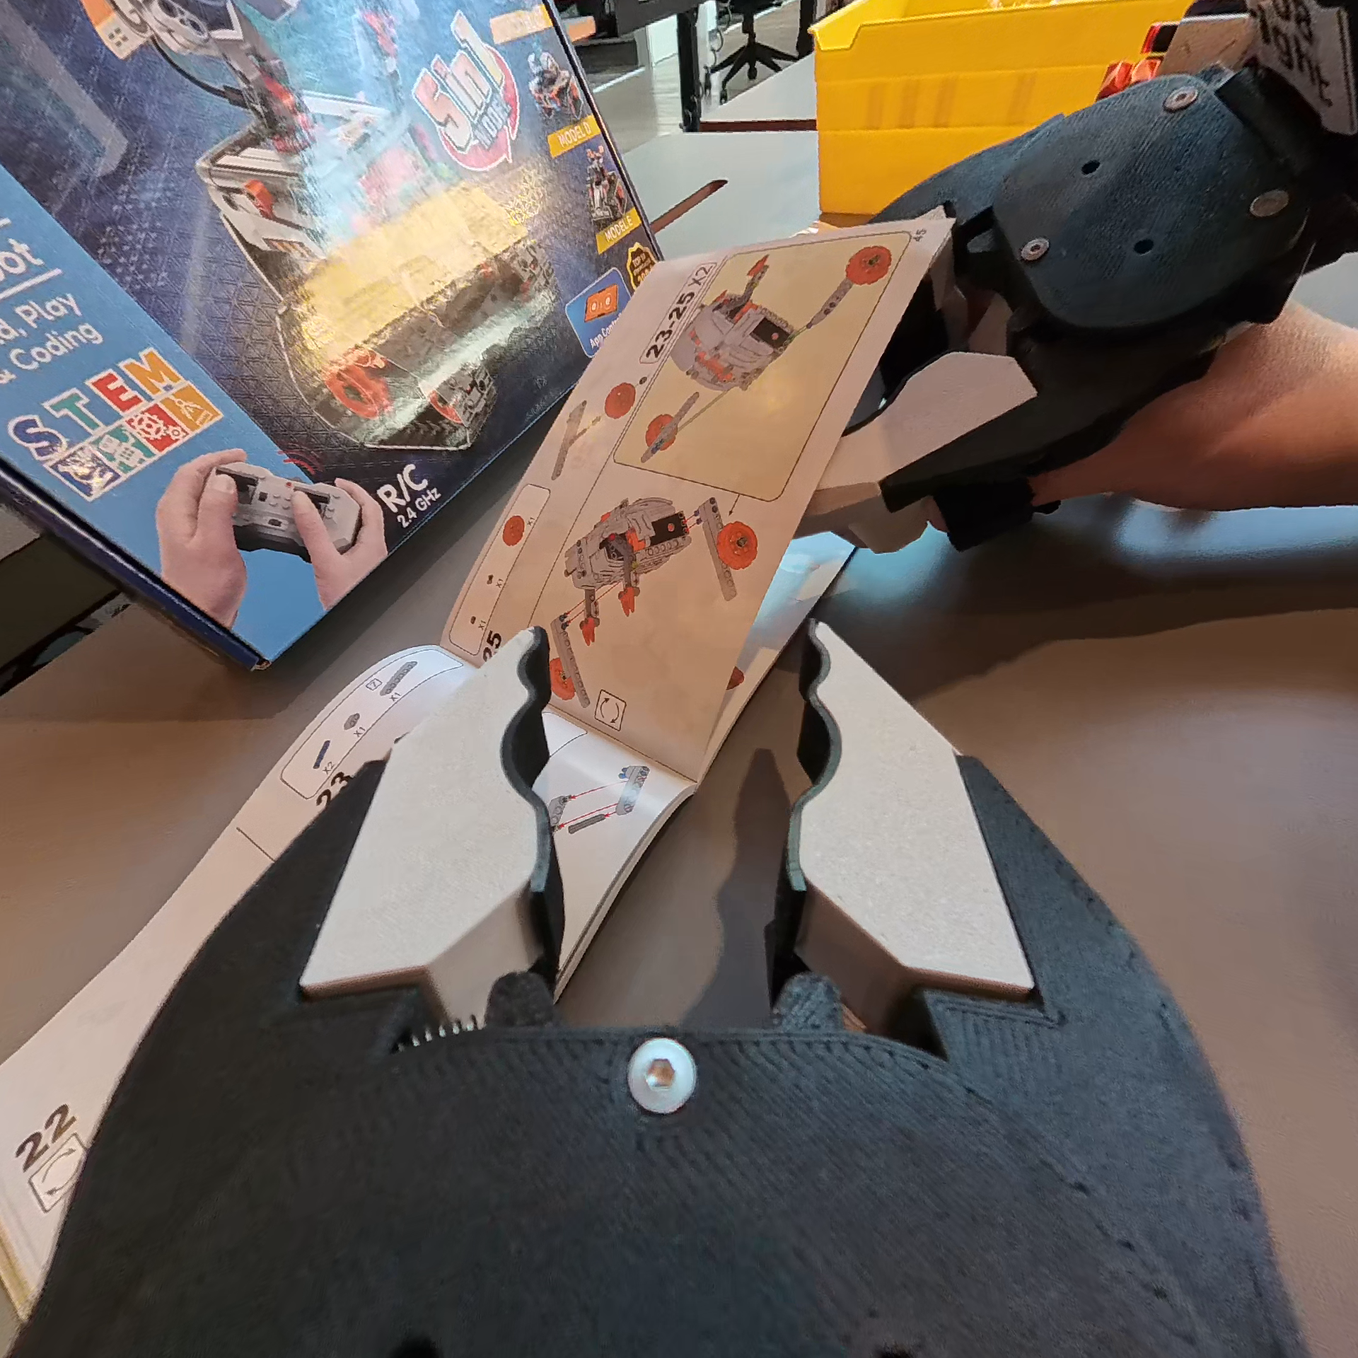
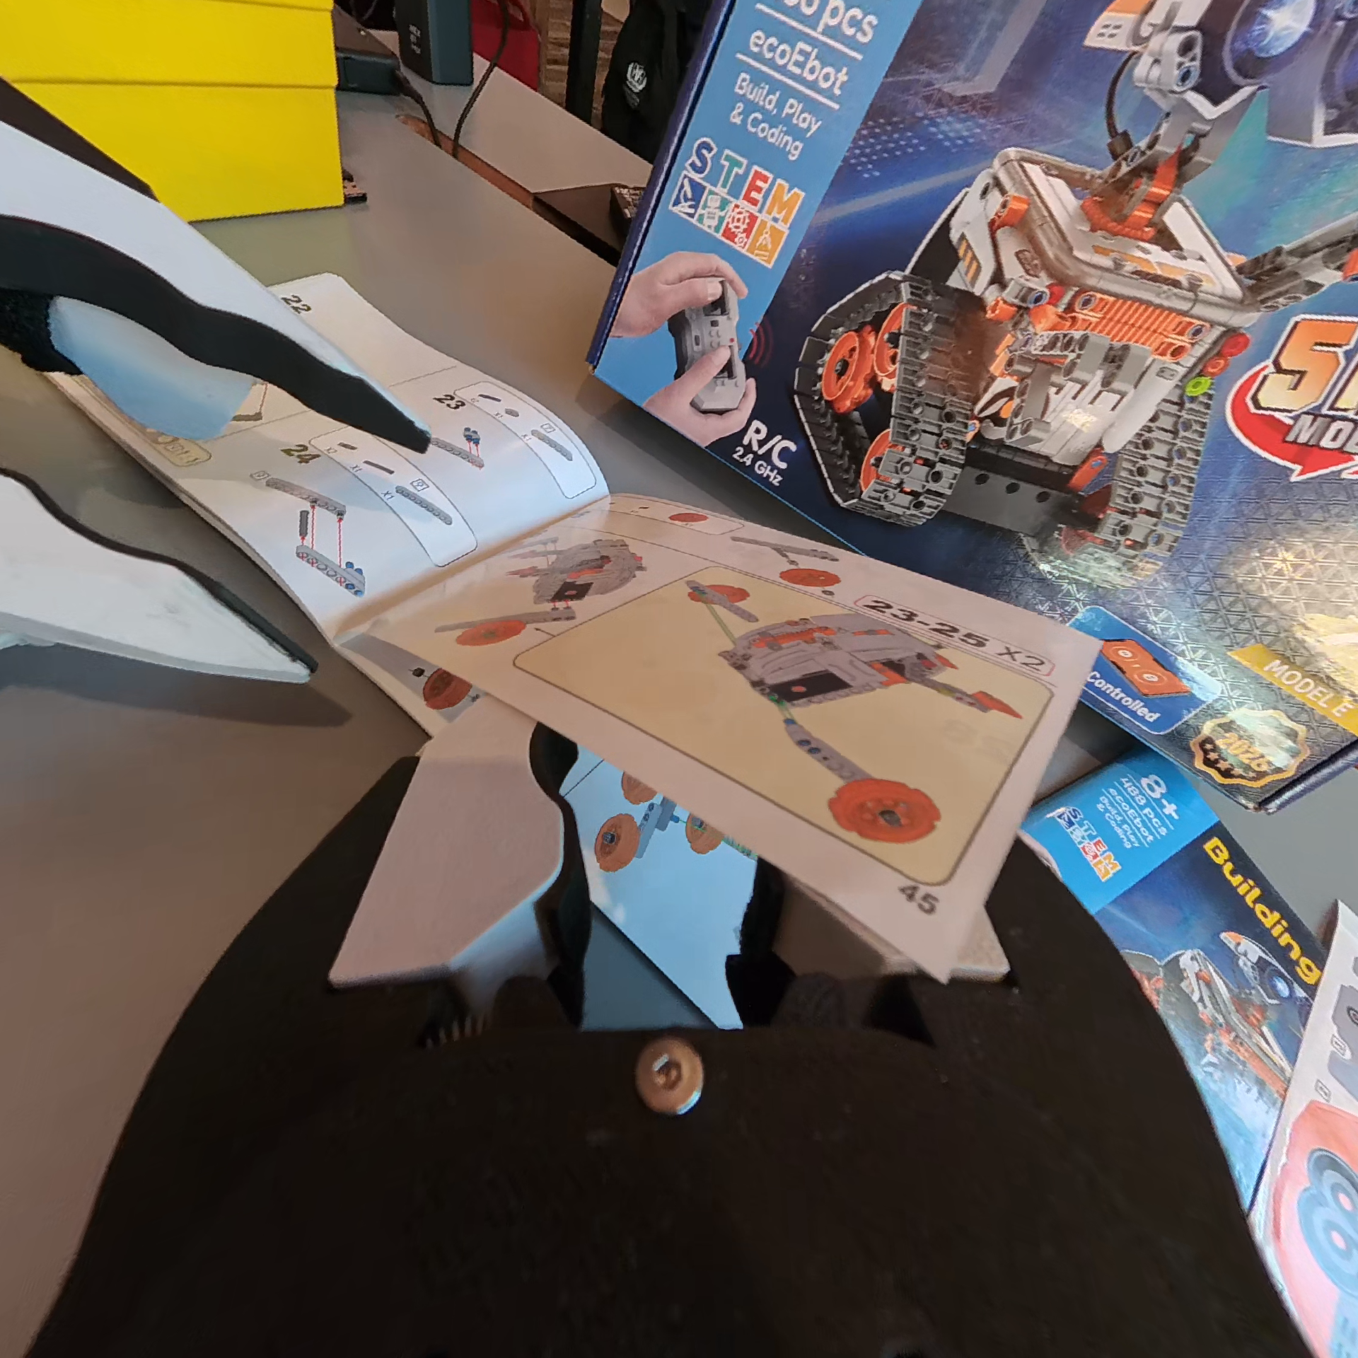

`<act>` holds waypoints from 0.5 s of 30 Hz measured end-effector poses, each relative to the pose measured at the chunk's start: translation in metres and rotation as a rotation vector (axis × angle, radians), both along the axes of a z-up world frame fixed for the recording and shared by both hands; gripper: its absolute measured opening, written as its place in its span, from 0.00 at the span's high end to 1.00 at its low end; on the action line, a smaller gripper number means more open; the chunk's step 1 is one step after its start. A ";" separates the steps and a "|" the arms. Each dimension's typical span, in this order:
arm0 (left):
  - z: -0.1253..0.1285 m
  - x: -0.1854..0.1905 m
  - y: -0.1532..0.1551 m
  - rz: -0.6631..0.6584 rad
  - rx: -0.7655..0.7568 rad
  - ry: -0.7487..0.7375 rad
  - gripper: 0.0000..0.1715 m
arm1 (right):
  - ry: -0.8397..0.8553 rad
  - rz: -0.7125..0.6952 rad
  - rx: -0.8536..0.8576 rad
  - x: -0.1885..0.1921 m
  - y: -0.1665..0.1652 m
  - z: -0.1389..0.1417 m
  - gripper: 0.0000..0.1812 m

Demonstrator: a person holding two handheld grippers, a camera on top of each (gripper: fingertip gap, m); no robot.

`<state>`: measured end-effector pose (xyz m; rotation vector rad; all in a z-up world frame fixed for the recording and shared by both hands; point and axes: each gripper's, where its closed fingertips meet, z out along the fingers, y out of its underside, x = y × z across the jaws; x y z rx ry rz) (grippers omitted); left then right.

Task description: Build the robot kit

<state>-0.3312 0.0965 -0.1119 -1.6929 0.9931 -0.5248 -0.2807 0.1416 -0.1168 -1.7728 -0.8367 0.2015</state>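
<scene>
An open instruction booklet [image 1: 661, 478] lies on a grey table [image 1: 1102, 808]. My left gripper [image 1: 672, 661] is open; its left finger [image 1: 455, 808] rests on the booklet's left page [image 1: 353, 735], near the spine. My right gripper [image 2: 661, 808] is open, and a raised page [image 2: 735, 661] lies over its right finger, lifted clear of the pages below. In the left wrist view the right gripper [image 1: 874, 441] sits at that page's outer edge, held by a hand [image 1: 1212, 441]. In the right wrist view the left gripper [image 2: 367, 555] is over the left page [image 2: 411, 470].
A large blue toy-robot box [image 1: 294, 294] leans behind the booklet; it also shows in the right wrist view [image 2: 1029, 331]. A yellow bin [image 1: 955, 110] stands at the back. A second blue booklet [image 2: 1190, 955] and a white sheet lie to the right.
</scene>
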 end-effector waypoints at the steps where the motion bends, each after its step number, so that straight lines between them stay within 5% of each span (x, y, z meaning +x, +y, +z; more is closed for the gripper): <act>1: 0.000 0.000 0.000 0.002 0.002 0.002 0.61 | -0.002 0.002 0.004 0.000 0.000 0.000 0.73; 15: 0.004 -0.004 0.004 0.009 -0.039 -0.054 0.62 | -0.001 -0.004 0.003 0.002 0.001 0.000 0.73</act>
